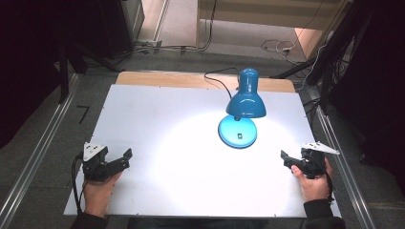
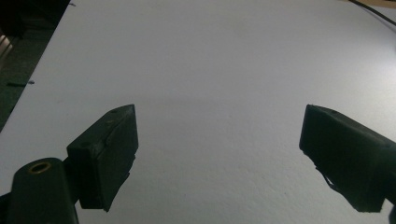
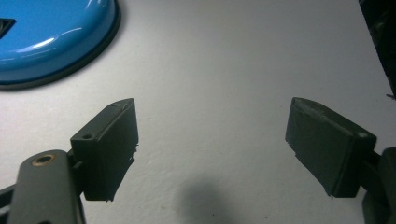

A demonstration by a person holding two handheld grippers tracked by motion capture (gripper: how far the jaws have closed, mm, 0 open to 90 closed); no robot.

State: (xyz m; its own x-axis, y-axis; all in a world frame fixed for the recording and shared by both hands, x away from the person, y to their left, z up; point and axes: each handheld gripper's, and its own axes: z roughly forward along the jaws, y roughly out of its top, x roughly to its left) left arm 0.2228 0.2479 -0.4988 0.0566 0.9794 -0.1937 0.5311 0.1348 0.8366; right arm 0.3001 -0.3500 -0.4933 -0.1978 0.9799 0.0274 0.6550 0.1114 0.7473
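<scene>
A glossy bright blue metal desk lamp (image 1: 244, 101) with a round blue base trails a black cord (image 1: 217, 79) over the plain white tabletop board (image 1: 157, 119). Both grippers' jaws are matt black.

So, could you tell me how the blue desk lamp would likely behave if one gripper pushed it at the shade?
The lamp would probably tip rather than slide: its shade sits high above a round base. The glossy base looks slippery for the pads. Its cord trailing off the table's far edge may tug back.
</scene>
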